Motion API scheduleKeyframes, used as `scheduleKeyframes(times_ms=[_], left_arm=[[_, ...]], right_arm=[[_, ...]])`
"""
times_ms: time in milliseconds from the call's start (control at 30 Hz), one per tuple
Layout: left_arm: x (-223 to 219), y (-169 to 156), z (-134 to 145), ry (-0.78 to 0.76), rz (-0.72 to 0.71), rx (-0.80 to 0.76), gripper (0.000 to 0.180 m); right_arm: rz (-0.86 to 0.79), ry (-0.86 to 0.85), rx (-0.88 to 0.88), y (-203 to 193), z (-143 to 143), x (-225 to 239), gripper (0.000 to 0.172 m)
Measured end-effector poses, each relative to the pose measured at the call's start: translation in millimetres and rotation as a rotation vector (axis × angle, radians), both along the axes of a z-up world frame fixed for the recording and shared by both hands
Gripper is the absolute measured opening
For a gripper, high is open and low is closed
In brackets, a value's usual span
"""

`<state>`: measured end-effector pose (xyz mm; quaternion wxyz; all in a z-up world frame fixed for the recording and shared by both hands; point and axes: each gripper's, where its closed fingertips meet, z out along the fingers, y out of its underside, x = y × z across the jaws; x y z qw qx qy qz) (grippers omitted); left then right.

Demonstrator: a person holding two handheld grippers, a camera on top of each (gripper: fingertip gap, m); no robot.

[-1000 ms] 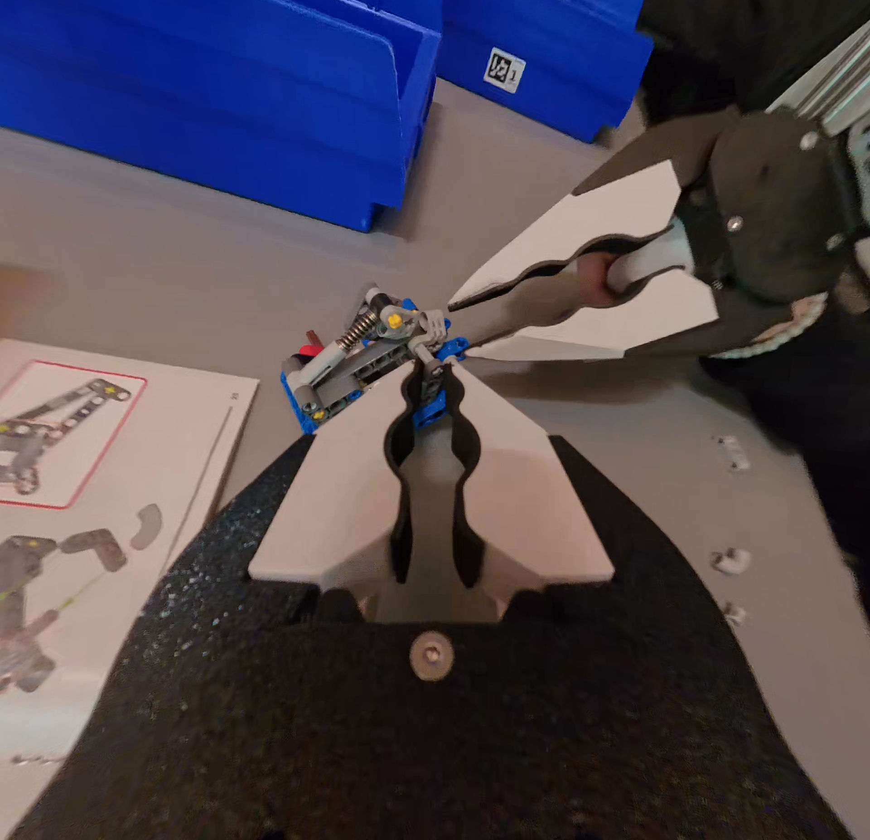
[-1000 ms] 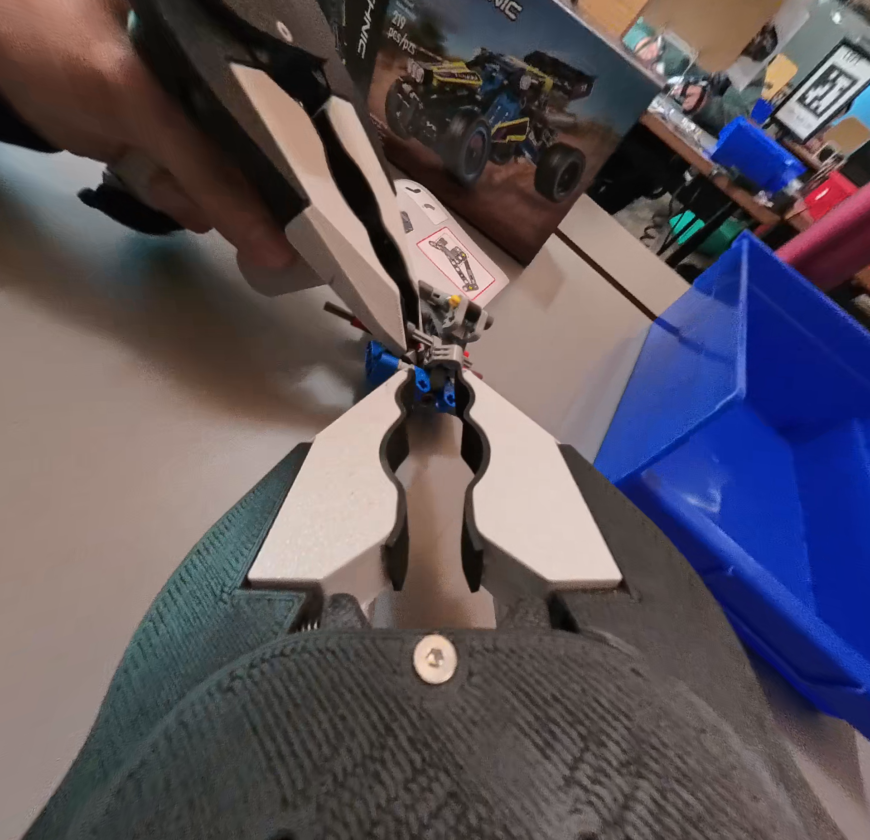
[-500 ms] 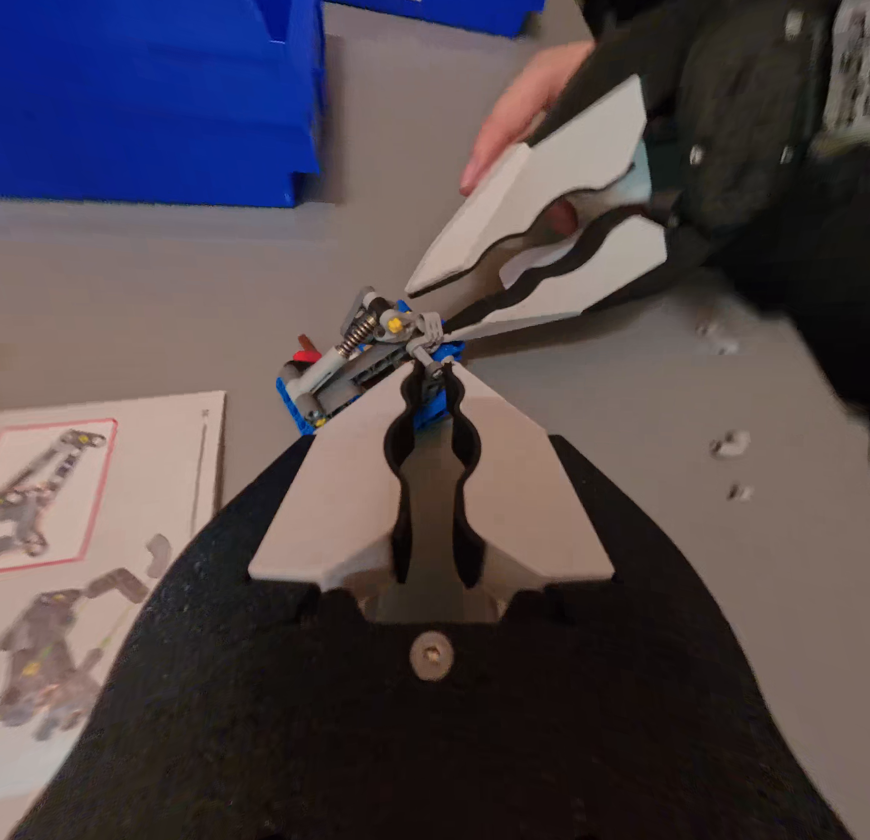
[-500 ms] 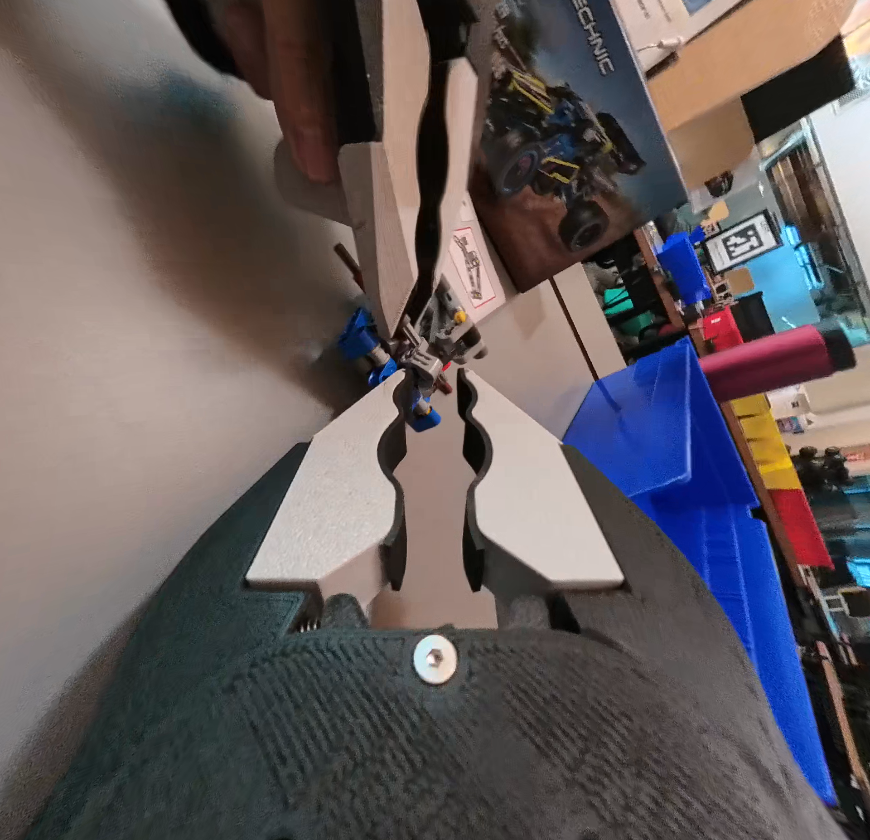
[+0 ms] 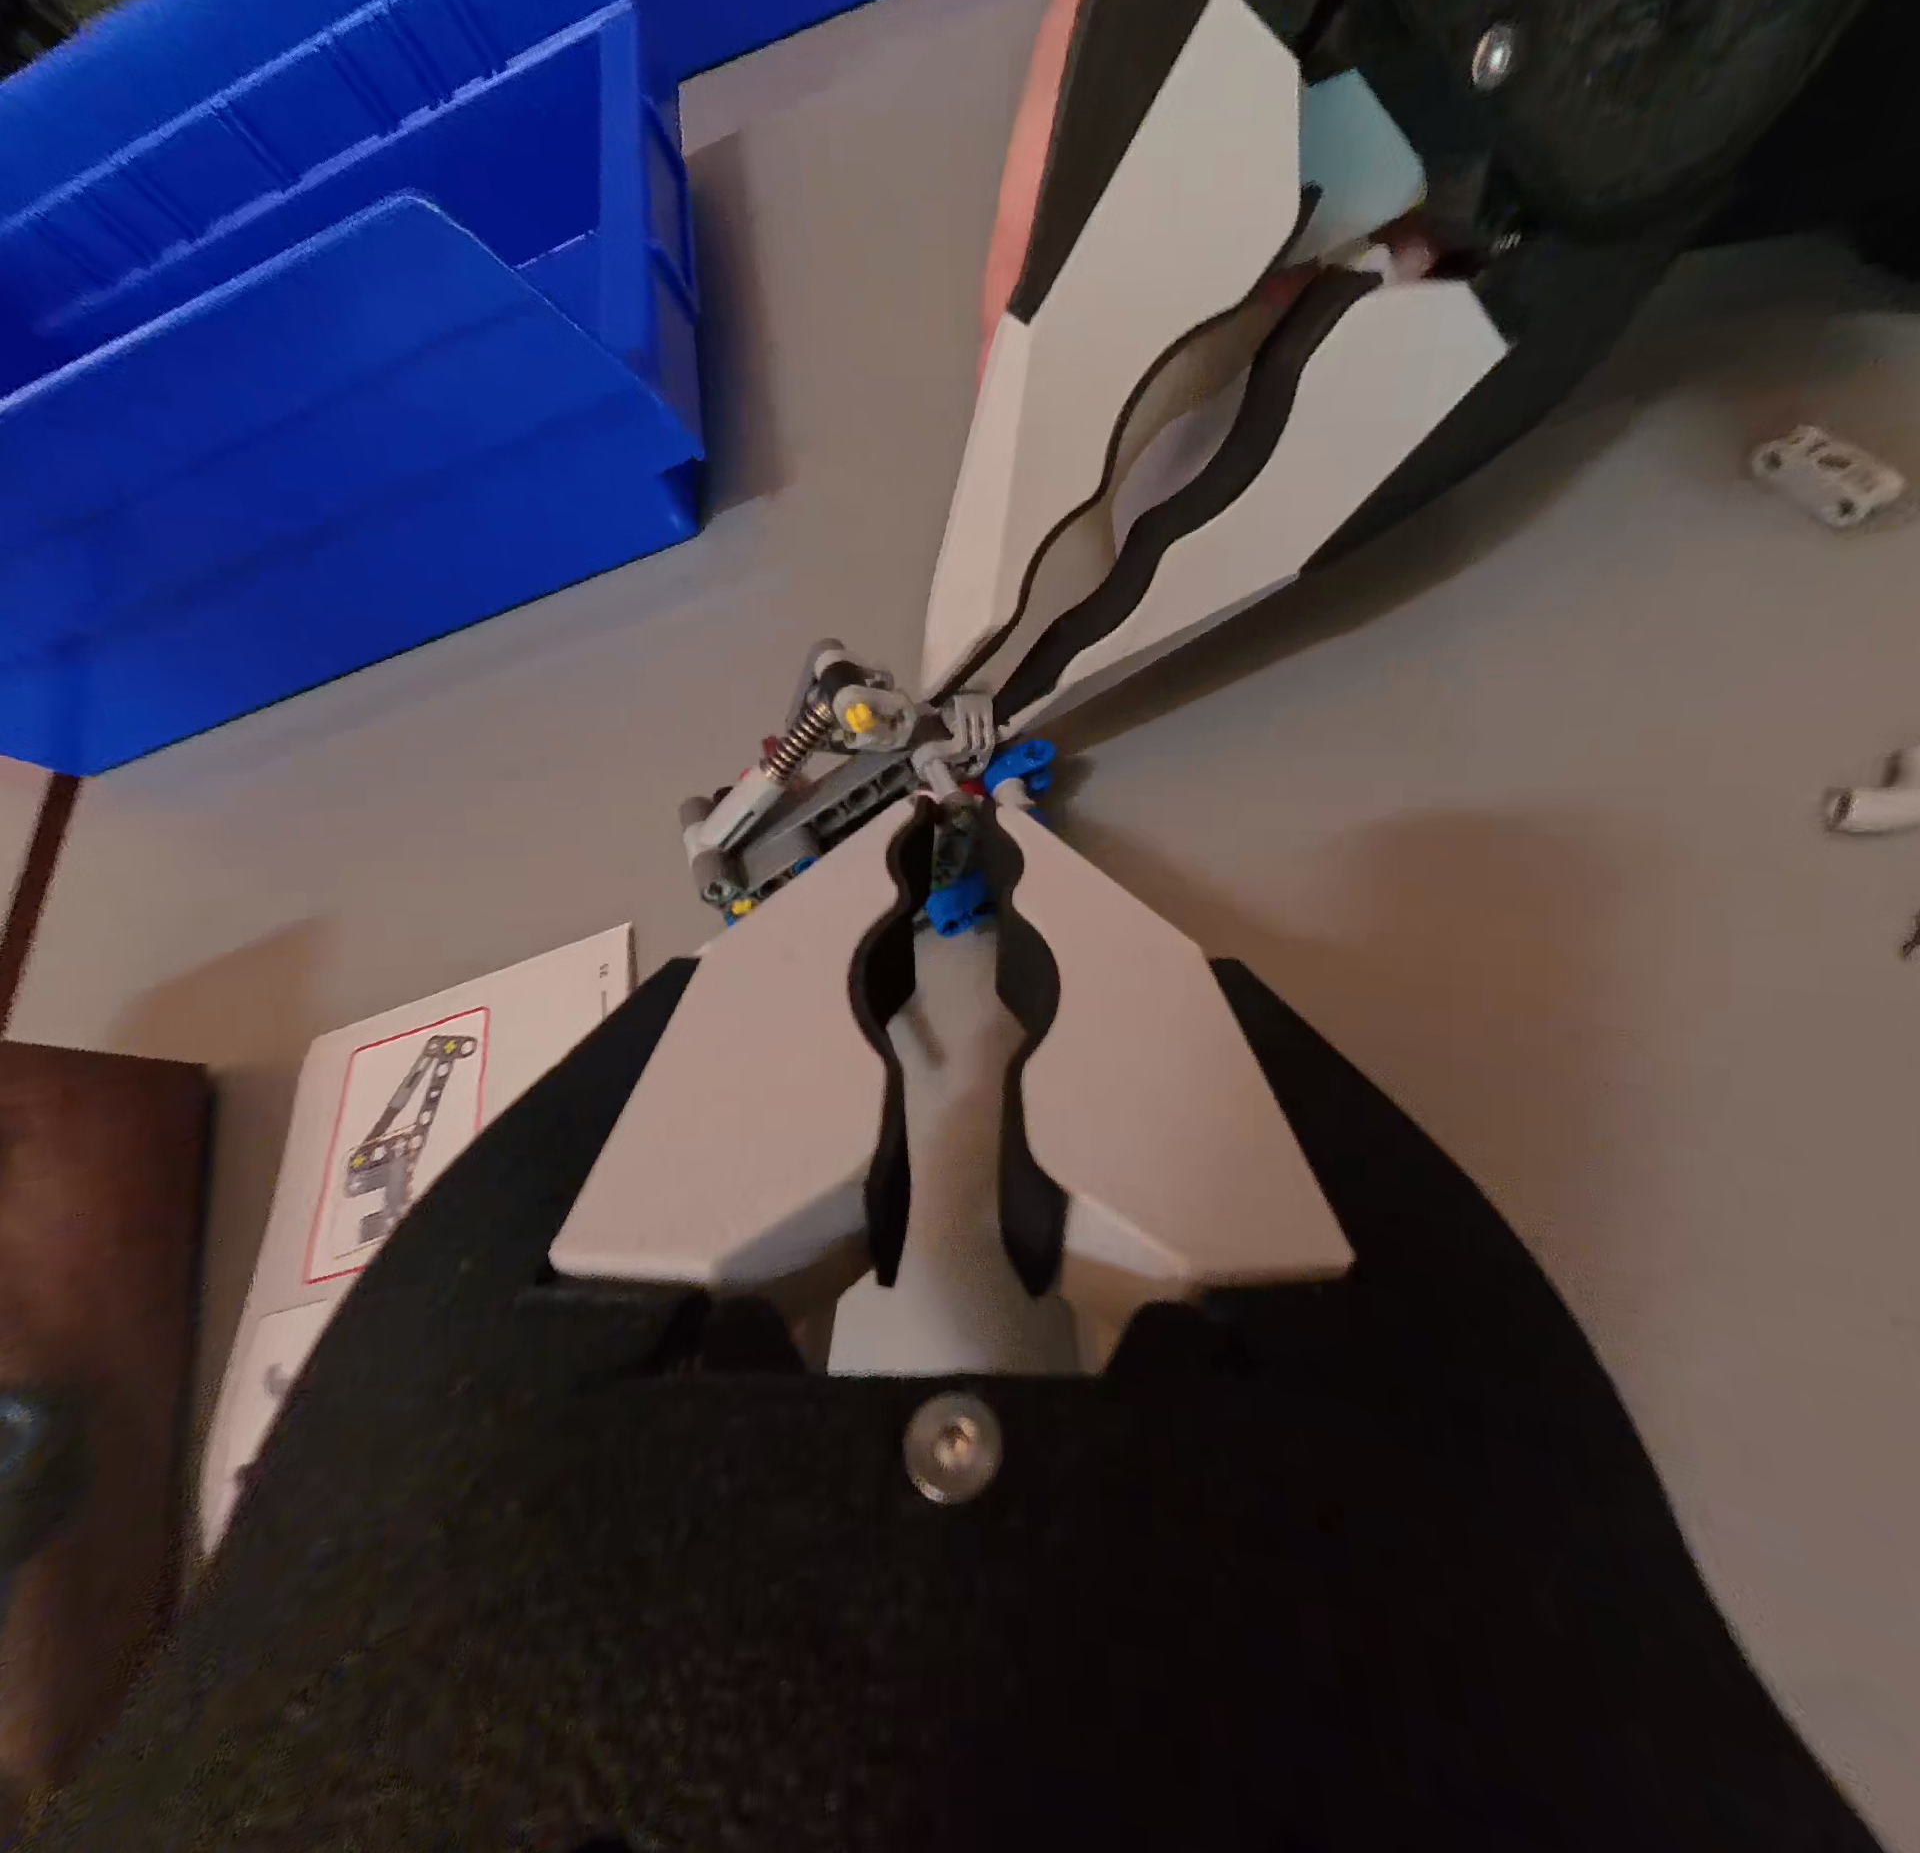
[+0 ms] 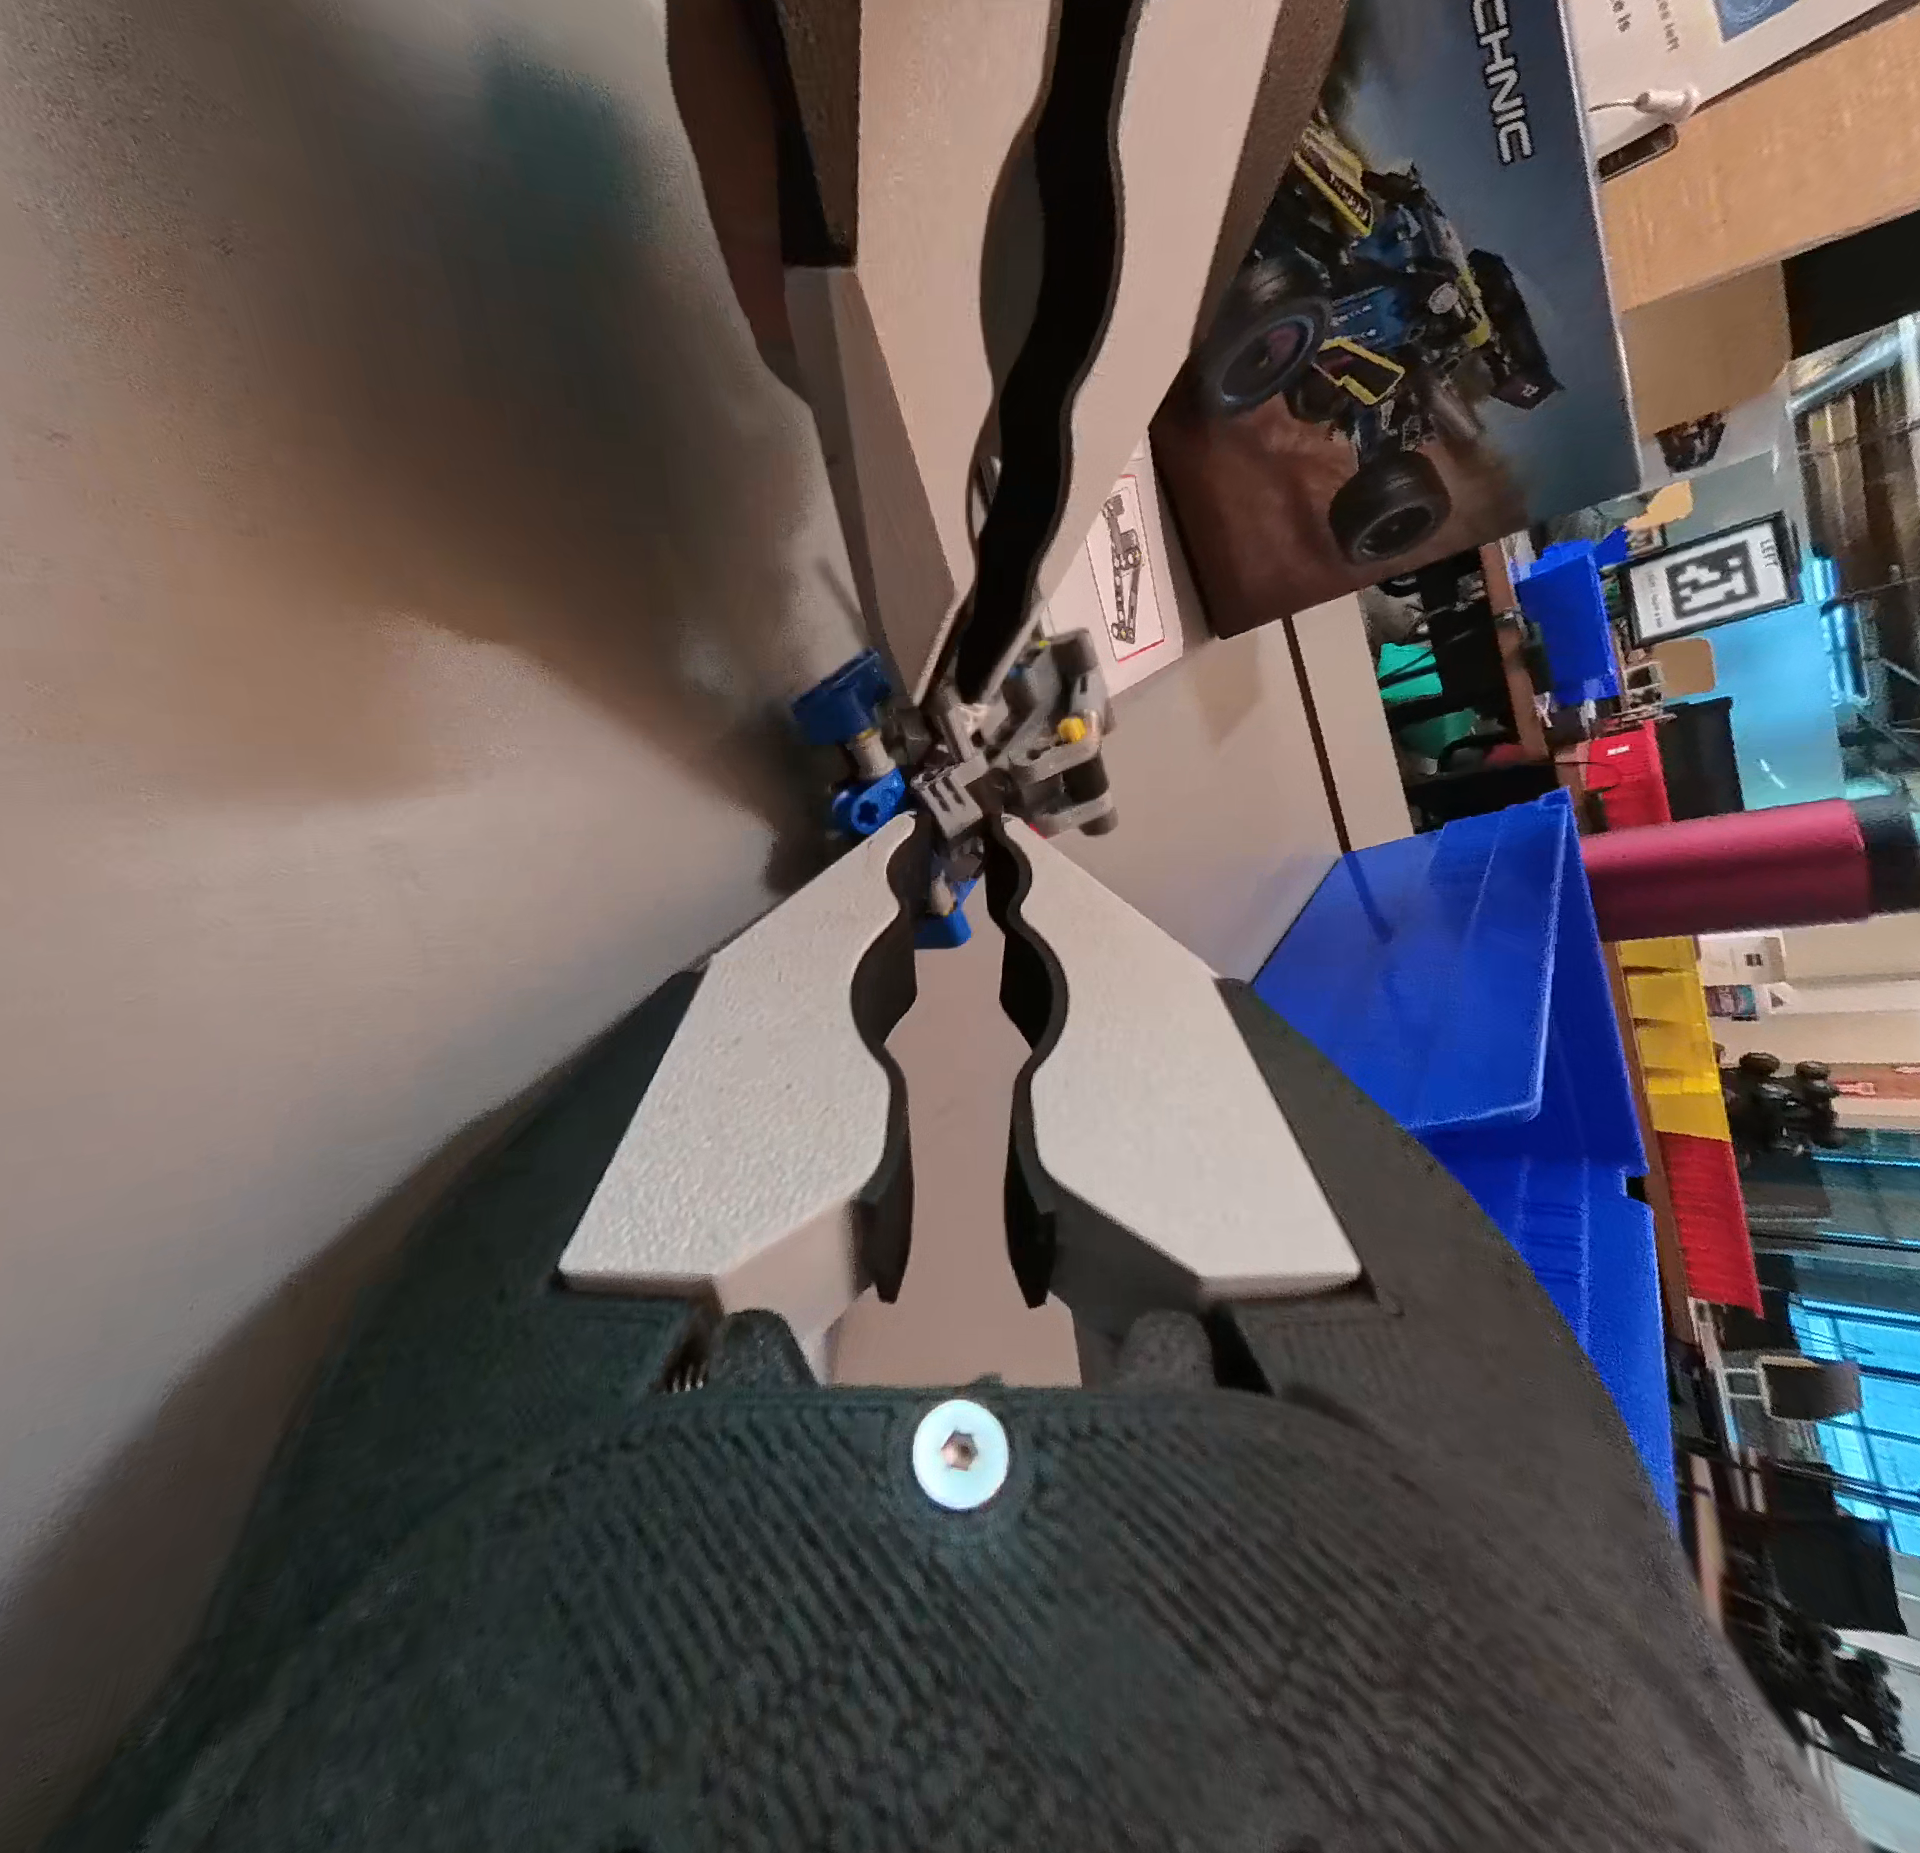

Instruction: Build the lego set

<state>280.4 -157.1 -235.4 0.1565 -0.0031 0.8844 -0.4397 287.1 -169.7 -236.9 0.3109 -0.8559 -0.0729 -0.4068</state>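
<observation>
Both my claws meet on the small grey-and-blue brick assembly [image 5: 831, 795], just off the table [image 5: 1455, 1076], near the blue bin [image 5: 312, 401]. Left claw [image 5: 951, 827] is nearly closed, pads pinching a thin dark bit at the assembly's near end. Right claw [image 6: 951, 827] is narrowed onto a grey ribbed connector [image 6: 951, 790], pads pressing either side.

How to do it well, imo: keep the left steady as the anchor, work the right w/ small moves along the pin's line, no twisting.

Materials: hard glossy plastic beams w/ holes, a coiled metal spring [image 5: 795, 743] on a strut, a yellow pin [image 5: 857, 714]. Paper instruction sheet [image 5: 436, 1107] lies flat nearer me than the assembly; white loose bits [image 5: 1829, 473] to its right.
</observation>
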Motion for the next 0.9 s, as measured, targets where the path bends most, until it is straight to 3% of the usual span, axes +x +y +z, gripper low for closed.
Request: scheduleKeyframes(times_ms=[200,333,467,600,667,833,900], left_arm=[[5.2,1.3,-1.4,-0.247,0.031,0.108,0.004],[6.1,1.0,0.0,-0.332,0.069,0.092,0.004],[2.4,6.4,2.4,-0.284,0.099,0.029,0.004],[1.6,19.5,11.9,-0.046,0.164,-0.142,0.0],[11.0,38.5,9.3,-0.091,0.202,-0.079,0.0],[-5.9,28.5,10.9,-0.196,0.069,-0.046,0.0],[-1.4,26.2,11.3,-0.269,0.092,-0.001,0.002]], right_arm=[[-0.035,0.007,-0.006,0.7,-0.5,1.5,0.007],[-0.063,-0.015,-0.052,-1.5,-3.4,4.1,0.007],[-0.049,-0.025,-0.04,3.3,-3.2,2.8,0.007],[-0.132,-0.08,-0.122,-14.8,-7.0,14.4,0.006],[-0.074,0.02,0.022,-7.1,-1.3,3.7,0.005],[-0.051,-0.014,-0.019,9.5,-4.8,2.8,0.005],[-0.041,-0.005,-0.007,10.7,-4.7,0.9,0.005]])
